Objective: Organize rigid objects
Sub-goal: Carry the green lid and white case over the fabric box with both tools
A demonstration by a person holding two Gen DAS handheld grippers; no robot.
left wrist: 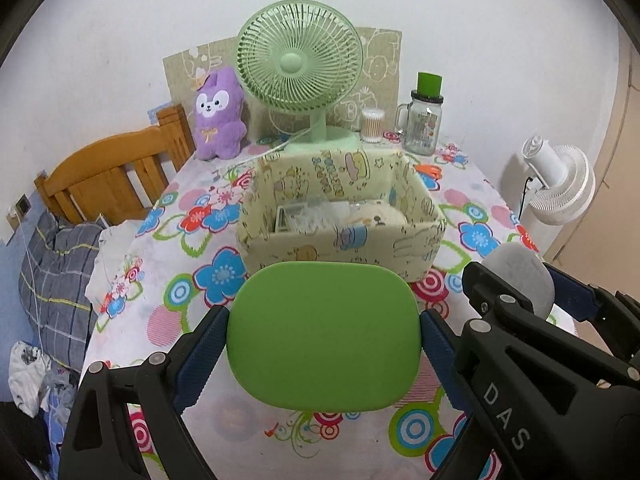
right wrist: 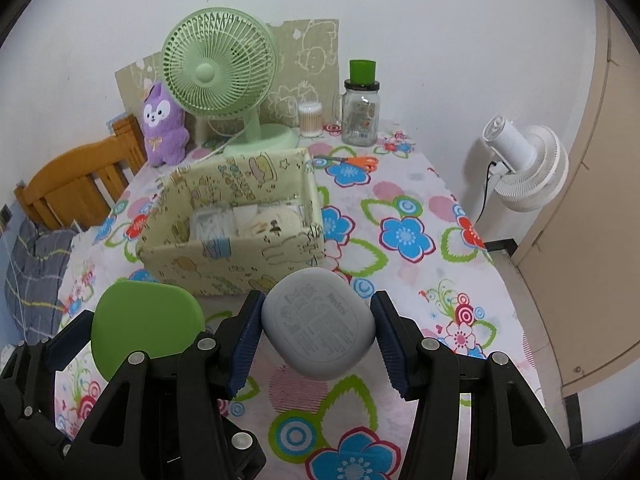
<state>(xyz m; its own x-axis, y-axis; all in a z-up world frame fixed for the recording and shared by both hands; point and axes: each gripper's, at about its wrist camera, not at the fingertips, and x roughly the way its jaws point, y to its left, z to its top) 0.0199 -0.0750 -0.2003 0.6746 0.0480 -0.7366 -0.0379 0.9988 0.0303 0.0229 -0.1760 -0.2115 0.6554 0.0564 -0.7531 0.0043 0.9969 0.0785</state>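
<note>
My left gripper (left wrist: 322,334) is shut on a green rounded case (left wrist: 324,334) and holds it above the flowered tablecloth, in front of the cream patterned storage box (left wrist: 280,246). My right gripper (right wrist: 318,332) is shut on a grey earbud case (right wrist: 318,326), also raised, just before the box (right wrist: 256,256). The two grippers are side by side: the grey case shows at the right of the left wrist view (left wrist: 520,280), the green case at the left of the right wrist view (right wrist: 146,330). The box holds several pale items.
A green desk fan (left wrist: 298,62), a purple plush (left wrist: 218,114), a cotton swab jar (left wrist: 372,126) and a glass jar with a green lid (left wrist: 424,120) stand behind the box. Orange scissors (right wrist: 356,162) lie at the right rear. A wooden chair (left wrist: 108,172) is left; a white fan (right wrist: 524,164) right.
</note>
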